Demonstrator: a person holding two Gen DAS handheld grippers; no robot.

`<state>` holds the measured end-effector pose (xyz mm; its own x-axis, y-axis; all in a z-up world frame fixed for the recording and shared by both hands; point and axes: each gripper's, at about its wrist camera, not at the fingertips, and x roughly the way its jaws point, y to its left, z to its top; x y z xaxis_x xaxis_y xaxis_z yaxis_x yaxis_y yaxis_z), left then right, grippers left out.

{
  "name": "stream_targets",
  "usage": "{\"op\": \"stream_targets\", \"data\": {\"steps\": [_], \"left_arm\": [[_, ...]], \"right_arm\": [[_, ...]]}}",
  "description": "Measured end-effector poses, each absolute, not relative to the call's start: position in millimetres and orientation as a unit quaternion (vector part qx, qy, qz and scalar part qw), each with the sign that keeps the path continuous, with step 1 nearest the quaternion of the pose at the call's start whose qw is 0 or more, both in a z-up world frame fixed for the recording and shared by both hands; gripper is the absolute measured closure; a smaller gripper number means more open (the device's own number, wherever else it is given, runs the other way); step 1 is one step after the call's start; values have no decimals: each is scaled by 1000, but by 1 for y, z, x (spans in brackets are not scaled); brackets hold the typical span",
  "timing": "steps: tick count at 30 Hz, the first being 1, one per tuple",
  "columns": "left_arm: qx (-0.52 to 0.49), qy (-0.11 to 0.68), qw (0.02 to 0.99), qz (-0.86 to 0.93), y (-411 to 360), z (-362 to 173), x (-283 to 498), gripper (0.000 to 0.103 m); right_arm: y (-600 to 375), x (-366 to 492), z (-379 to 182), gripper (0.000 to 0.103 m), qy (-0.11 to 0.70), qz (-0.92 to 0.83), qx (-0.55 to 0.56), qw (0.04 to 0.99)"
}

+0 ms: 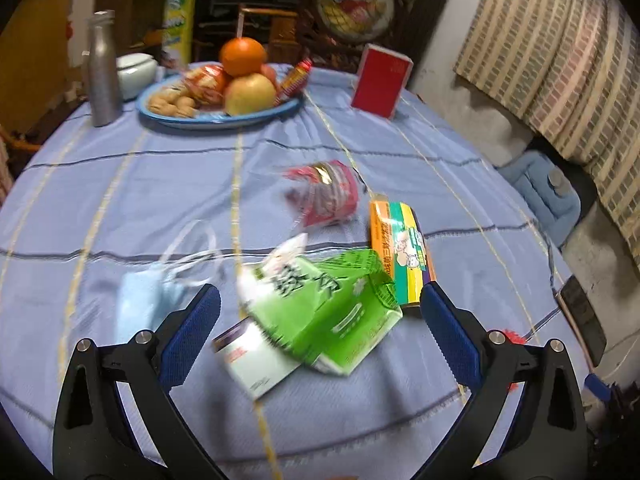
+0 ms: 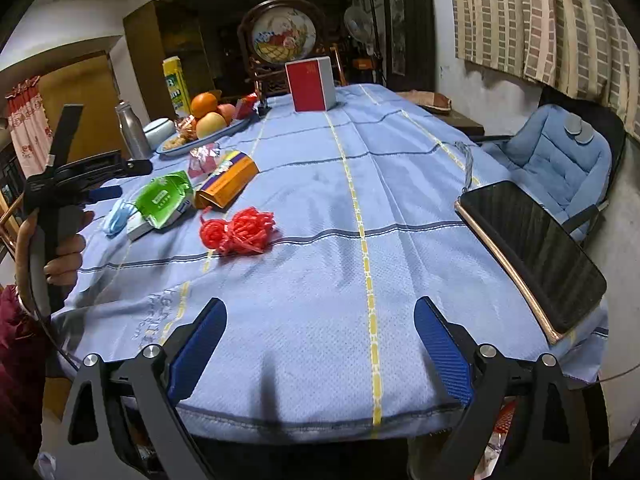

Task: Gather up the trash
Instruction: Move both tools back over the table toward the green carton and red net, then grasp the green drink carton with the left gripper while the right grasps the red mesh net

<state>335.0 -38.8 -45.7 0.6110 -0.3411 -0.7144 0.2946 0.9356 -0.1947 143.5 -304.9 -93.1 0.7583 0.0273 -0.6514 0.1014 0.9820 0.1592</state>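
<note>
Blue tablecloth (image 2: pixel 400 240) holds a green wrapper (image 1: pixel 332 304) between the spread left gripper (image 1: pixel 320 312); right gripper (image 2: pixel 320 344) agape.

The tablecloth (image 2: pixel 400 208) is pale blue, crossed by thin dark blue lines and yellow dashed stripes. On it lie a bright green wrapper (image 1: pixel 332 300) with white patches and dark characters, an orange, yellow and green carton (image 1: pixel 400 248), a pink and red crumpled packet (image 1: pixel 328 196) with a glint of gold, a light blue face mask (image 1: pixel 140 304) and a tangle of red string (image 2: pixel 240 232). A red box (image 2: pixel 308 86) with a grey side stands farther back. The blue-rimmed plate (image 1: pixel 208 118) holds an orange (image 1: pixel 243 55) and a yellow-red apple (image 1: pixel 249 94). The bottle (image 1: pixel 102 76) is silver-grey. Both grippers have blue pads (image 2: pixel 196 352) on black frames.
</note>
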Motion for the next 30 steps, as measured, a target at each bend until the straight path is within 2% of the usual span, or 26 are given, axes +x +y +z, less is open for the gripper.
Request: {"op": "stream_targets", "data": {"steps": [17, 22, 30], "left_arm": [[104, 376, 908, -154, -75, -73, 342, 5], [104, 375, 913, -123, -68, -71, 350, 6], [46, 383, 913, -132, -48, -61, 354, 6]], "right_arm": [[-273, 236, -86, 9, 343, -2, 74, 936], [-264, 253, -91, 9, 354, 11, 76, 932], [-240, 266, -102, 6, 395, 62, 41, 916]]}}
